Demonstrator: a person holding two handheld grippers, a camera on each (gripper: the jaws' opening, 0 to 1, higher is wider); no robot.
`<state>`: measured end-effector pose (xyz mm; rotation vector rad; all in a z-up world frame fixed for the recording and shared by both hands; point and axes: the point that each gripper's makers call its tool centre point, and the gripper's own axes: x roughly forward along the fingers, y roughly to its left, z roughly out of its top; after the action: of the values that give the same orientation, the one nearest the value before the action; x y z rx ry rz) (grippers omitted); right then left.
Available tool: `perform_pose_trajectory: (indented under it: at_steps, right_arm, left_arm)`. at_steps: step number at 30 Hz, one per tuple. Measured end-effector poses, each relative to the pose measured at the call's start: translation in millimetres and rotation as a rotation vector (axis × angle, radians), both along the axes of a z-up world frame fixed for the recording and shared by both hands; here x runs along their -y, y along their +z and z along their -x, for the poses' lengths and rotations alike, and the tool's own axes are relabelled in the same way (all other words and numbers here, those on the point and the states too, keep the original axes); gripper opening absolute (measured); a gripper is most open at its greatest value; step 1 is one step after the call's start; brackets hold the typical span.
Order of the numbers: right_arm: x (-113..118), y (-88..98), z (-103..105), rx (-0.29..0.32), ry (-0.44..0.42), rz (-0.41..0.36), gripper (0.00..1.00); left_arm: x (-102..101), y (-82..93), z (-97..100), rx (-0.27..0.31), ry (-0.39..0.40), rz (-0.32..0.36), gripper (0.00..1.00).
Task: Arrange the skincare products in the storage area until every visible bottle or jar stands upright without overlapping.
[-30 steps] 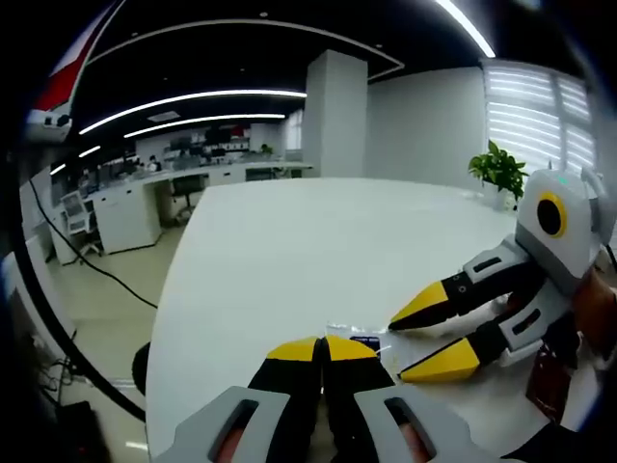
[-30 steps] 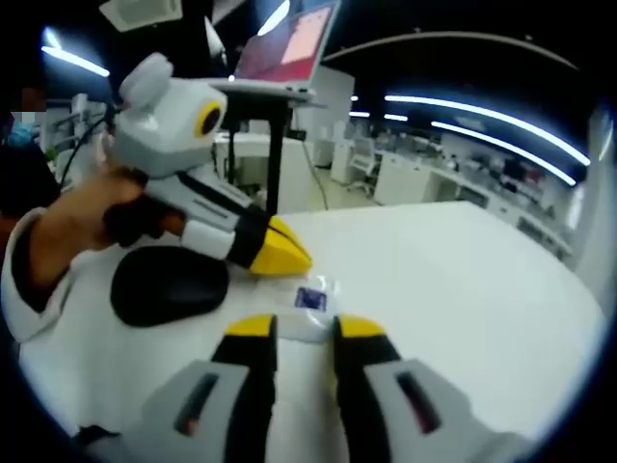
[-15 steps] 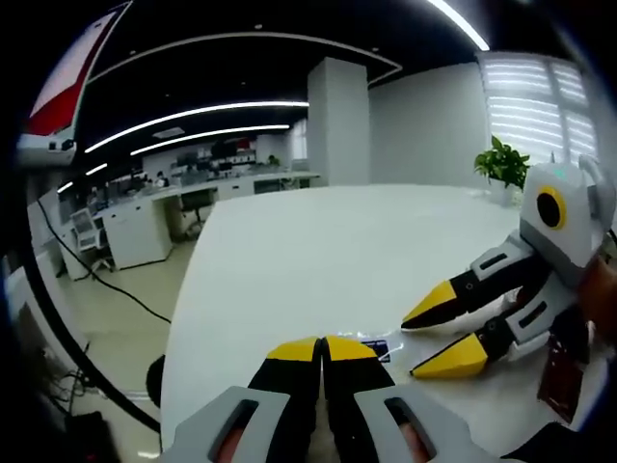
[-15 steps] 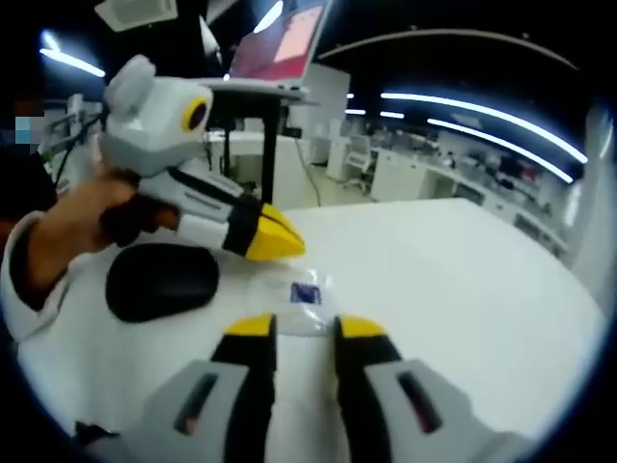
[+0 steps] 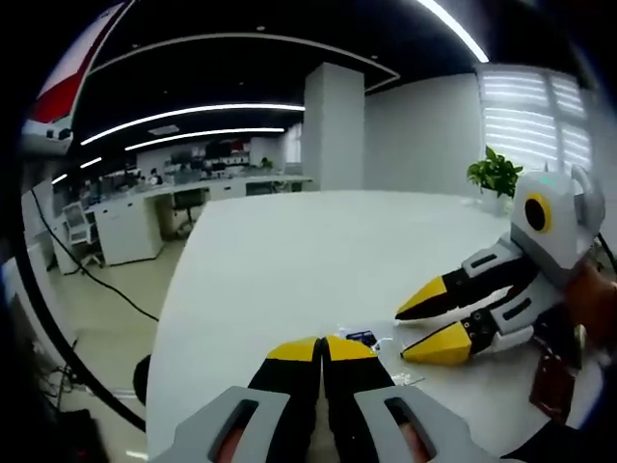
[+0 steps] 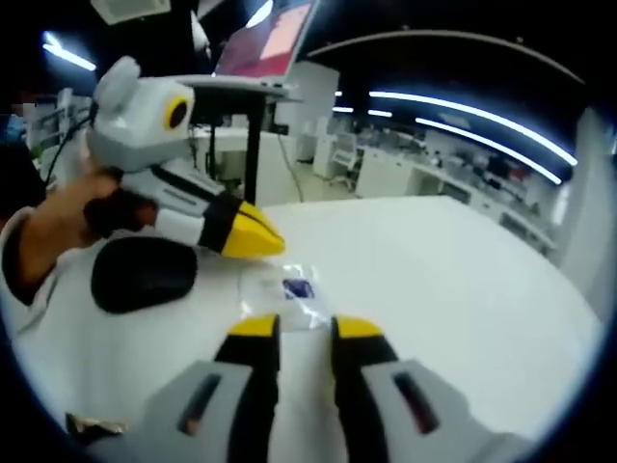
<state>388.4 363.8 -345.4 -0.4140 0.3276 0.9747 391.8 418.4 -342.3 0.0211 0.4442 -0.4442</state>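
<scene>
Skincare sachet (image 6: 289,294), clear with a dark label, lies flat on the white table (image 6: 453,280), just ahead of the right hand-held gripper (image 6: 305,328), whose jaws stand parted and empty. Left hand-held gripper (image 5: 321,348) is clenched, tips meeting at the sachet's edge; whether it pinches it, I cannot tell. Step, likely: closing in to pick it up. A black pad (image 6: 143,274) lies close by. Potted plant (image 5: 495,174) stands well clear.

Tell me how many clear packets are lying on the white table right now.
1: a clear packet with a blue label lies on the white table, just ahead of both grippers' yellow tips. More may be hidden behind the grippers.
</scene>
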Motion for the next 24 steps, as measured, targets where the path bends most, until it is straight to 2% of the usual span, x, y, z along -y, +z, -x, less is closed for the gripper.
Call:
perform_pose_trajectory:
  at_steps: [7, 11, 14, 20, 24]
  right_arm:
    - [1, 2.2, -6, -0.001, -0.007, -0.003, 0.20]
    - [12, 2.6, -16, -0.014, -0.057, -0.026, 0.19]
    - [15, 3.9, -19, -0.021, -0.071, -0.040, 0.19]
    - [20, 5.2, -16, -0.002, -0.089, -0.037, 0.17]
    - [21, 4.3, -13, -0.001, -0.091, -0.032, 0.17]
  left_arm:
    - [-3, -0.2, -3.7, -0.008, 0.001, 0.005, 0.00]
    - [-6, 3.5, -5.2, -0.008, 0.006, 0.044, 0.00]
    - [-6, 4.2, -5.5, -0.006, 0.010, 0.041, 0.00]
    - [-3, 5.8, -3.2, -0.010, -0.008, 0.064, 0.00]
    - [-1, 3.7, -2.2, -0.017, -0.017, 0.042, 0.00]
